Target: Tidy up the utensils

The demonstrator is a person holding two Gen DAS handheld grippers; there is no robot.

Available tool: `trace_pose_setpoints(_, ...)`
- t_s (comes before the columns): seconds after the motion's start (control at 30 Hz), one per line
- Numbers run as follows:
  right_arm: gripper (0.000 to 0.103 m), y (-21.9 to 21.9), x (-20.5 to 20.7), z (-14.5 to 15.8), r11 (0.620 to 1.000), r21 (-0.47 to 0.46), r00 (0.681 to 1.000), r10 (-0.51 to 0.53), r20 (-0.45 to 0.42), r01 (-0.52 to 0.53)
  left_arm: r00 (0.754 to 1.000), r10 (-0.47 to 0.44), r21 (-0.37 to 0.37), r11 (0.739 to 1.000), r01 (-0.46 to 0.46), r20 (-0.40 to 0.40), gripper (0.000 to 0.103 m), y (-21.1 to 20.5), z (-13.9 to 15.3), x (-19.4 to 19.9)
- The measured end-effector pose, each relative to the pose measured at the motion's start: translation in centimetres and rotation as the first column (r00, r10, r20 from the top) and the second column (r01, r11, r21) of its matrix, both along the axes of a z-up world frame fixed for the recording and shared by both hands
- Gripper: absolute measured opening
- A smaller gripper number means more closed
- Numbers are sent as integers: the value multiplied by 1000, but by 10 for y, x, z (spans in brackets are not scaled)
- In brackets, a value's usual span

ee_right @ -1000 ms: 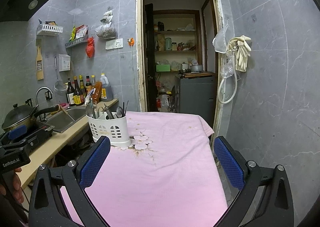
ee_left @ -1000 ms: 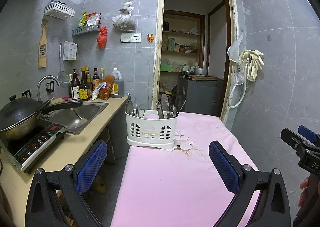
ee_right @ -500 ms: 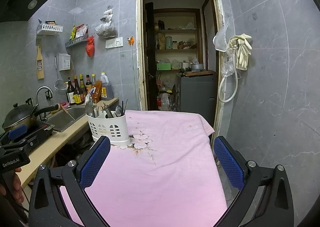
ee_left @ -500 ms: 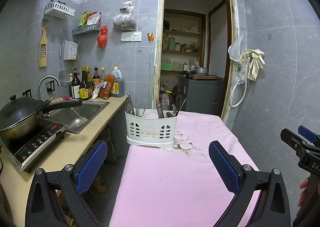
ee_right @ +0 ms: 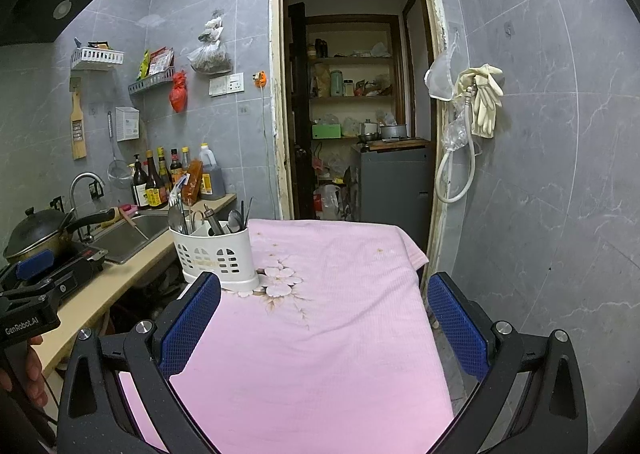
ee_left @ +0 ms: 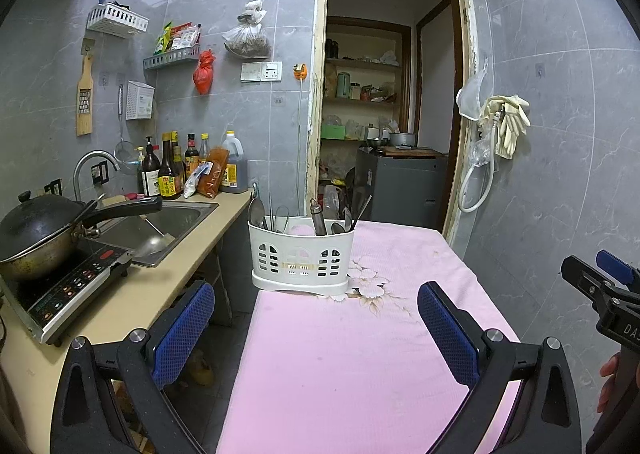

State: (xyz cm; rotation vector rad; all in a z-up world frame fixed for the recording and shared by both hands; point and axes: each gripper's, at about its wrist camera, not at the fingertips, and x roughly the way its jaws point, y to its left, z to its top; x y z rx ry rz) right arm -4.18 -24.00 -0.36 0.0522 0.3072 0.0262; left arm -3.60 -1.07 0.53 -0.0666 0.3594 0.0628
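Observation:
A white slotted utensil caddy point(ee_left: 301, 259) stands at the far left of a table under a pink cloth point(ee_left: 340, 354). Several metal utensils point(ee_left: 318, 219) stick up out of it, spoons and a handle among them. In the right wrist view the caddy point(ee_right: 214, 254) sits just beyond my left finger. My left gripper point(ee_left: 316, 328) hangs open over the near part of the table, nothing between its blue pads. My right gripper point(ee_right: 324, 328) is open too, empty, farther right over the cloth.
Left of the table runs a beige counter point(ee_left: 132, 302) with an induction hob point(ee_left: 68, 286), a black wok point(ee_left: 36, 230), a sink point(ee_left: 164, 222) and sauce bottles point(ee_left: 172, 170). An open doorway point(ee_left: 384, 114) lies behind. A tiled wall point(ee_right: 560, 174) closes the right side.
Both views have drifted very slightly; the caddy sits a touch lower in the right wrist view. Both grippers stay open and empty.

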Motion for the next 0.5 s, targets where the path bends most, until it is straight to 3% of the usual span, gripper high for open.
trace_pose_setpoints(0.5, 102, 4, 2, -2, 1000, 1, 1000, 2, -6, -2, 1000, 3, 0, 1000, -3, -5, 102, 4, -2, 0)
